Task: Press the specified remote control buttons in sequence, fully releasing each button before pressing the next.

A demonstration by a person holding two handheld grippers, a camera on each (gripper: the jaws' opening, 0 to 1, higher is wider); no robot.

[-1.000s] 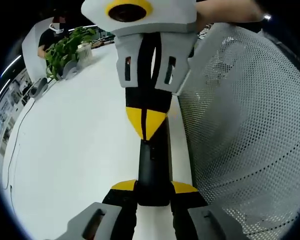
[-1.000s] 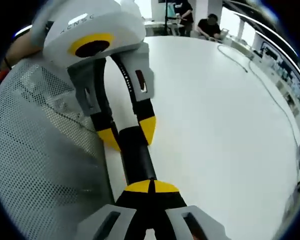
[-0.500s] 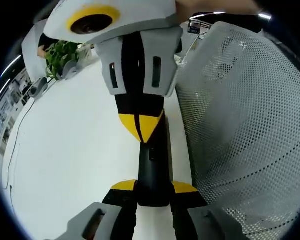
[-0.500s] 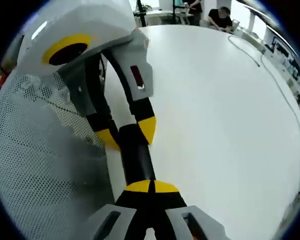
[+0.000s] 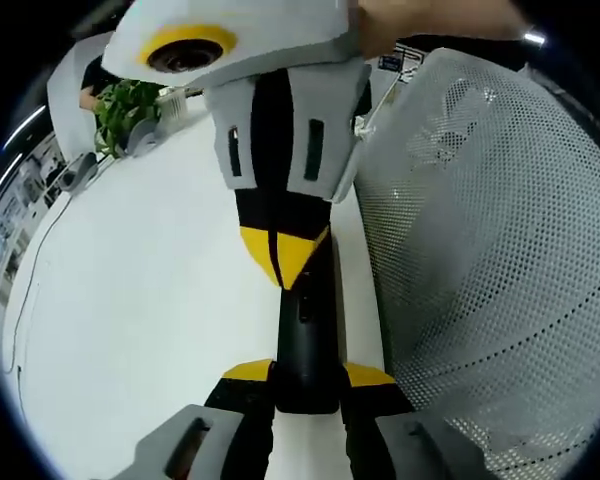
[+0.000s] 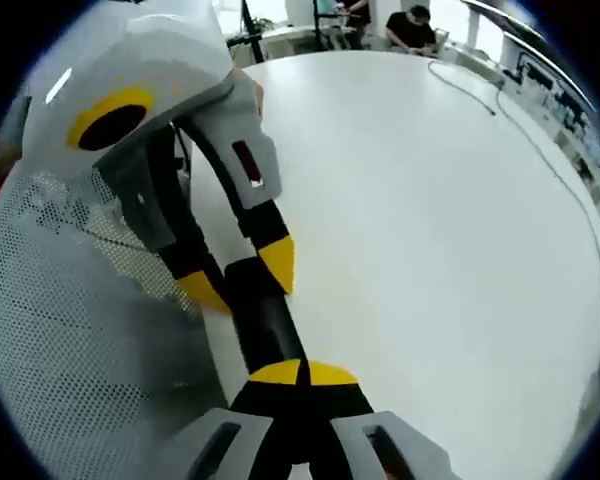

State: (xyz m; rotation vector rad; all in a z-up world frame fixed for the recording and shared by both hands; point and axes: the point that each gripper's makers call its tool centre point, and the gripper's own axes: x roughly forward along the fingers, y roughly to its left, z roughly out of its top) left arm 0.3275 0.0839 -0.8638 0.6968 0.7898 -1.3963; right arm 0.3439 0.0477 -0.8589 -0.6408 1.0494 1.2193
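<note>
The remote (image 5: 305, 330) sits clamped between the left gripper (image 5: 306, 372) jaws. The right gripper (image 5: 283, 262), jaws pressed together, touches its far end with the tips. Since a second ago those tips have edged slightly nearer, which suggests a button press is underway.

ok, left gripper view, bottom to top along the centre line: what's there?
left gripper jaws clamped on the black remote control → right gripper with its closed yellow tips on the remote → potted plant far back on the white table.
</note>
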